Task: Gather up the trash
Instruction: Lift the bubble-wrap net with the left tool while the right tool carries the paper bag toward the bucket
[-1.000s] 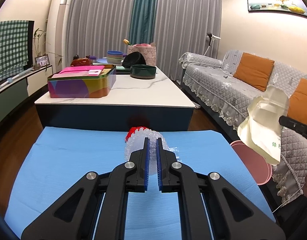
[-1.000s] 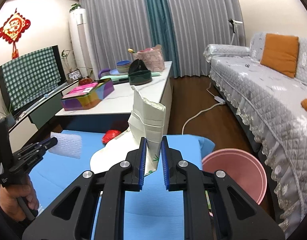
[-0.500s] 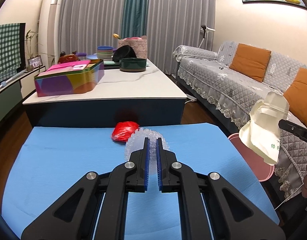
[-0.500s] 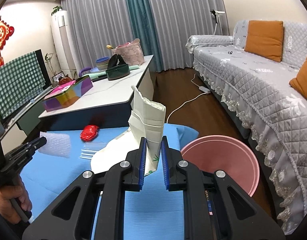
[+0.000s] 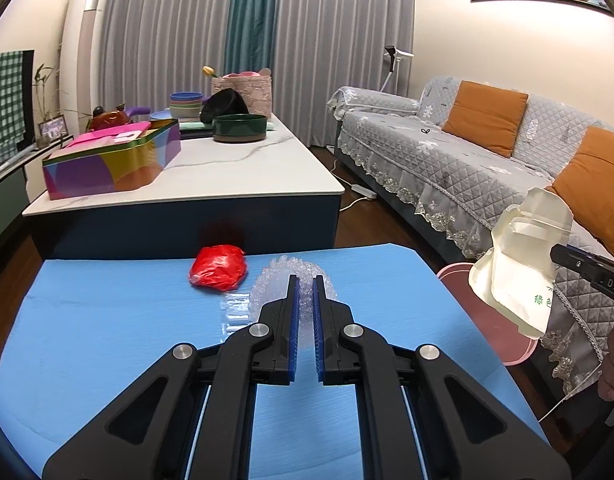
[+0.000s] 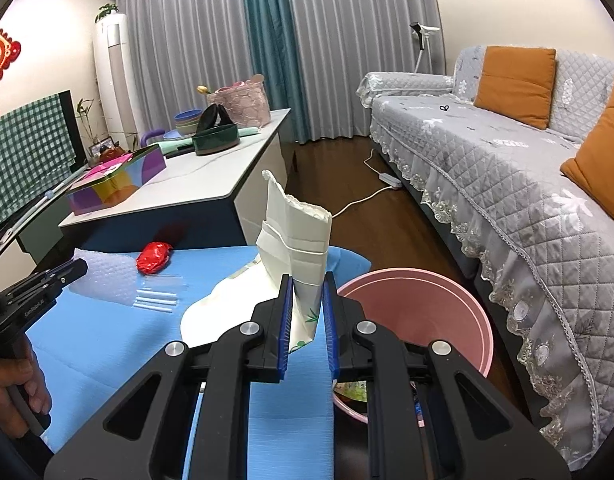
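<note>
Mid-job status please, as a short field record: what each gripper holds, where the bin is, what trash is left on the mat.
left gripper: shut on bubble wrap, held above the blue mat
right gripper: shut on white paper bag, held near the bin's rim
bin: pink bin on the floor at the mat's right edge, between mat and sofa; some trash visible inside
left on mat: red wrapper at the far edge; clear plastic piece beside it
not yet binned: bubble wrap, white paper bag
</note>
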Tool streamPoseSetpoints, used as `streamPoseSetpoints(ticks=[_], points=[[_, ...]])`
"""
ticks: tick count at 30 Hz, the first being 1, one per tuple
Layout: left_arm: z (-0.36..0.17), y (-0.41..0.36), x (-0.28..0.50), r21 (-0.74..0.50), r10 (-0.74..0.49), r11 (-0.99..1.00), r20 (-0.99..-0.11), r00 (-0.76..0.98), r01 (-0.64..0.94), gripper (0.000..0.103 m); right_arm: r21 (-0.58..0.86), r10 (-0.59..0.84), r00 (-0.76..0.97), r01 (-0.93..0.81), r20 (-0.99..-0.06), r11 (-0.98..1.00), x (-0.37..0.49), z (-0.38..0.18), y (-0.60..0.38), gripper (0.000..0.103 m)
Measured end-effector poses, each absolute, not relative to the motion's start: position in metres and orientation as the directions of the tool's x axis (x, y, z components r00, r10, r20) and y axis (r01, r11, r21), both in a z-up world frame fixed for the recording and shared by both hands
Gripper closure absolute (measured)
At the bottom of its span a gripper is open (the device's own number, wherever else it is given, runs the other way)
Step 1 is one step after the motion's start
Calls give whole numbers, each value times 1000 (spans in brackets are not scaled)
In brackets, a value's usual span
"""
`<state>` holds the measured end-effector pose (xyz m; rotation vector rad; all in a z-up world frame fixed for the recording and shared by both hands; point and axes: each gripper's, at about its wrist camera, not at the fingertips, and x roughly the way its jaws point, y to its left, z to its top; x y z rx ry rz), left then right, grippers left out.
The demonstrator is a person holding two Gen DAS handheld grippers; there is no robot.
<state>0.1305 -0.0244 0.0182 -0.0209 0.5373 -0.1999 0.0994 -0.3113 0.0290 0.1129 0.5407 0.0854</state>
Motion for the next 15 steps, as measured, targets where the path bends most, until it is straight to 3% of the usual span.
streamPoseSetpoints(ticks=[15], points=[[11, -42, 138, -65, -219, 974, -518, 827, 217, 97, 104, 61, 863, -10, -501, 995, 101, 29, -327, 88]])
